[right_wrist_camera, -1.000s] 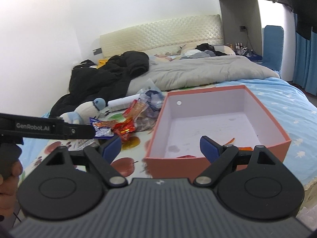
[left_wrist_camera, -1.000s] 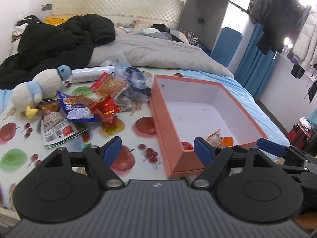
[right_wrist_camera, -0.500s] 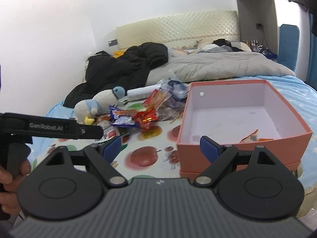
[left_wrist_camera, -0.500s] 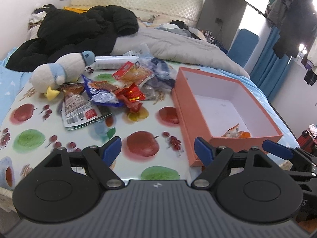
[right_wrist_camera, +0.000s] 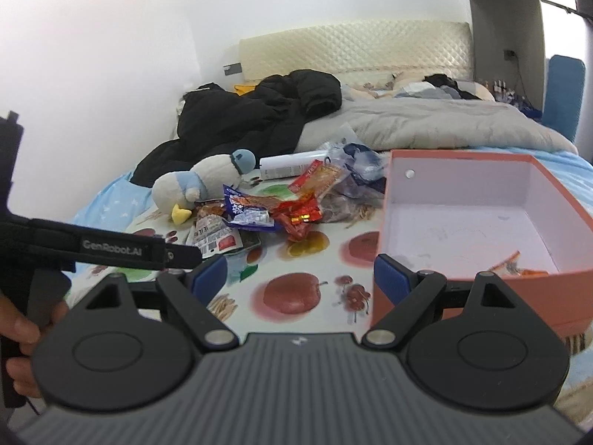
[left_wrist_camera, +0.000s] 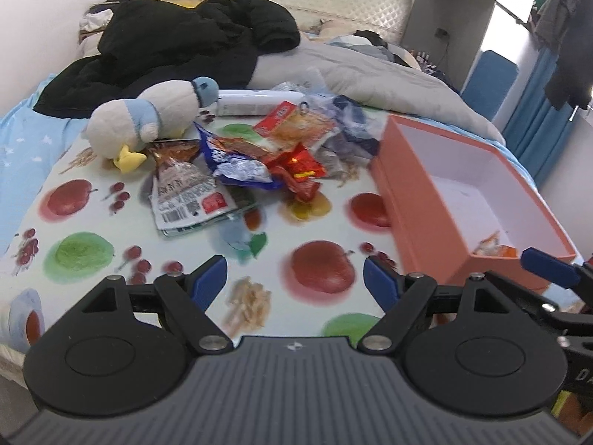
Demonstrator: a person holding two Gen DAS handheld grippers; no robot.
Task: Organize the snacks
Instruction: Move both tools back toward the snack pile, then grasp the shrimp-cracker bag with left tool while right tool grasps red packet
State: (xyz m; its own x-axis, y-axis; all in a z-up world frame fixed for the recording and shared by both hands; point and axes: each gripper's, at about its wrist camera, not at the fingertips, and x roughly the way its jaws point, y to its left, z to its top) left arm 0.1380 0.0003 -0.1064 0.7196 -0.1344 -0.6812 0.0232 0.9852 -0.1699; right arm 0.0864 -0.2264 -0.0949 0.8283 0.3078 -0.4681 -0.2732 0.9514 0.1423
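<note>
Here's the snack pile (left_wrist_camera: 259,155), a heap of crinkled wrappers in the middle of the fruit-print tablecloth (left_wrist_camera: 111,222): a red packet (left_wrist_camera: 300,165), a blue-and-silver one (left_wrist_camera: 237,168), an orange pouch (left_wrist_camera: 296,124) and a white-labelled bag (left_wrist_camera: 185,196) at the near edge, all overlapping. Just beside the heap on one side lies a plush penguin (left_wrist_camera: 155,115), touching the wrappers; on the other sits the open salmon-pink box (left_wrist_camera: 418,200), with one orange snack (right_wrist_camera: 515,265) already lying in its near corner. So this looks like the reach between drops: one item boxed, most of the pile to go. The next move, I'd judge, calls for picking one wrapper off the top and lifting it clear without dragging its neighbours, then carrying it over the box wall. Now the fingers: the left gripper (left_wrist_camera: 294,278) hovers over bare tablecloth short of the pile, jaws spread wide, nothing between them, touching nothing. The right gripper (right_wrist_camera: 300,276) hangs by the box's near corner, equally wide apart and empty. A hand (right_wrist_camera: 22,348) shows at the edge of the right view, wrapped round the left tool's handle.
</note>
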